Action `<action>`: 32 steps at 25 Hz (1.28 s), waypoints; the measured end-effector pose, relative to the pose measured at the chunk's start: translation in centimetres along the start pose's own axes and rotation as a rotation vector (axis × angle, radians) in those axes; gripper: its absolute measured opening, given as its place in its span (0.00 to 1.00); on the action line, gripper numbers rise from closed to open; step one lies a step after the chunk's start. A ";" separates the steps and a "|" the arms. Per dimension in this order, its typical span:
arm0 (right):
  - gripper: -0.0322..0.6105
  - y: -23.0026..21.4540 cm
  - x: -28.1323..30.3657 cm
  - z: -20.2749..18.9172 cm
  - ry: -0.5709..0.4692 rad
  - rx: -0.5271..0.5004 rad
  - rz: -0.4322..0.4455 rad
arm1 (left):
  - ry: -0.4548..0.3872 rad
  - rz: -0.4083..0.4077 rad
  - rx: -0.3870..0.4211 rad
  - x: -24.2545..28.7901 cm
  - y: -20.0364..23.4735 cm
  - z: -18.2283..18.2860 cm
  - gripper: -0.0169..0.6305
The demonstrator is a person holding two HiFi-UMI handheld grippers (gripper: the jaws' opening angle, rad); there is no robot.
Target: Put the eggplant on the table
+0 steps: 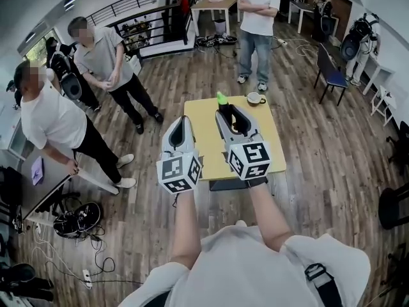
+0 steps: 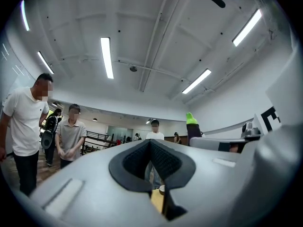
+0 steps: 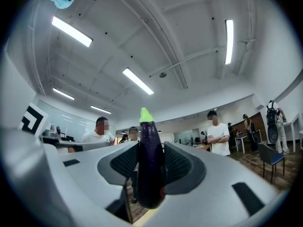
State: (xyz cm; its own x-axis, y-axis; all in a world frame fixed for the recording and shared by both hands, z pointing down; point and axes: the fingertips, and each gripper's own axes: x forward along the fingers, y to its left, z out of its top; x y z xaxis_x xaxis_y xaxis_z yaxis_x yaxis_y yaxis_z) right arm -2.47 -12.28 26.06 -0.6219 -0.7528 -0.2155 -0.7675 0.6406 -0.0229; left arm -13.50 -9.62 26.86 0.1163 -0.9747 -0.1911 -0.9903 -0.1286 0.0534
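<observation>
A dark purple eggplant (image 3: 150,164) with a green cap stands upright between the pads of my right gripper (image 3: 150,151), which is shut on it. In the head view the eggplant (image 1: 222,101) hangs over the far half of the small yellow table (image 1: 208,147), held by the right gripper (image 1: 230,112). My left gripper (image 1: 182,122) hovers over the table's left side, level with the right one, its jaws shut on nothing. From the left gripper view the eggplant (image 2: 193,126) shows to the right of the left gripper (image 2: 151,145).
A white cup (image 1: 255,98) sits at the table's far right corner. Three people stand around: one beyond the table (image 1: 259,18) and two at the left (image 1: 105,56) (image 1: 54,120). A blue chair (image 1: 329,75) is far right; cables (image 1: 77,219) lie on the floor at left.
</observation>
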 end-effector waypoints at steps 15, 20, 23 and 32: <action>0.31 -9.4 3.4 -3.0 0.015 -0.011 -0.060 | 0.039 -0.040 -0.006 10.3 -2.6 -4.8 0.04; 0.31 -12.5 3.4 -3.9 0.029 0.028 -0.081 | 0.059 -0.035 0.027 12.4 -3.7 -6.4 0.04; 0.31 -14.7 4.9 -4.8 0.049 0.040 -0.086 | 0.093 -0.043 0.029 14.9 -4.2 -7.7 0.04; 0.31 -16.9 10.2 -6.7 0.067 0.099 -0.103 | 0.124 -0.096 0.004 20.5 -2.7 -8.9 0.04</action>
State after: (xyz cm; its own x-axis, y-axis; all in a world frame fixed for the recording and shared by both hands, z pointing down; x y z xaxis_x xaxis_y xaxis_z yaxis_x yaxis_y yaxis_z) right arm 3.14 -31.79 30.83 -0.5523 -0.8216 -0.1410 -0.8107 0.5688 -0.1388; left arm -7.81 -30.85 31.56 0.2192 -0.9730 -0.0728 -0.9743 -0.2222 0.0362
